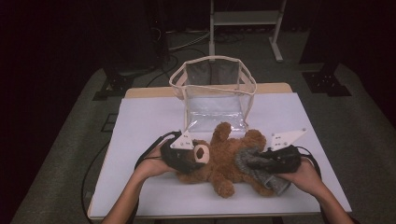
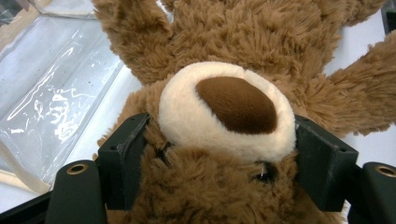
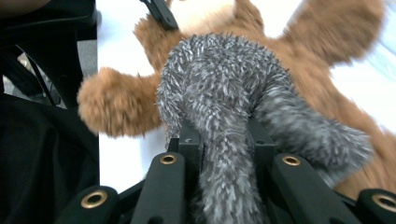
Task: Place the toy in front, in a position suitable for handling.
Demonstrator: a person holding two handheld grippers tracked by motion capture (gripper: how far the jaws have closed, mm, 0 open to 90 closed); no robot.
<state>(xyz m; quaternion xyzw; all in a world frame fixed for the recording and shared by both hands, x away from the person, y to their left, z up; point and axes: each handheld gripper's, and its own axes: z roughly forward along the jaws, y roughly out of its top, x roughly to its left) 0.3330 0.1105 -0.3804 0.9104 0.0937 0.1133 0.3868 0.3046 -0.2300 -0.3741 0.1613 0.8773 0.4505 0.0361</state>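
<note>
Squeezing the head of a fluffy brown teddy bear [image 2: 224,42], the left claw [image 2: 219,154] has its two black jaws partway open, one on each side of the bear's face. The jaws press into the fur just beside the round cream snout with its dark brown nose [image 2: 236,105]. From above, this left claw [image 1: 184,156] sits at the bear's [image 1: 219,163] head end, and the bear lies on its back on the white table top [image 1: 144,116].

The right claw [image 3: 226,144] is shut tight on a fuzzy grey cloth [image 3: 224,107], pinched thin between its jaws. The grey cloth bulges up just past the jaws and lies over the bear's [image 3: 327,42] lower body. One brown paw sticks out beside the cloth. From above, the right claw [image 1: 254,163] is at the bear's leg end, with the grey cloth [image 1: 261,172] wrapped around one leg. A hand [image 1: 303,175] holds this claw from behind.

Farther away, past both claws and the bear, stands a see-through plastic bag with cream cloth edges [image 1: 215,91]. It is open at the top, and the bear's raised paws are just in front of it.
</note>
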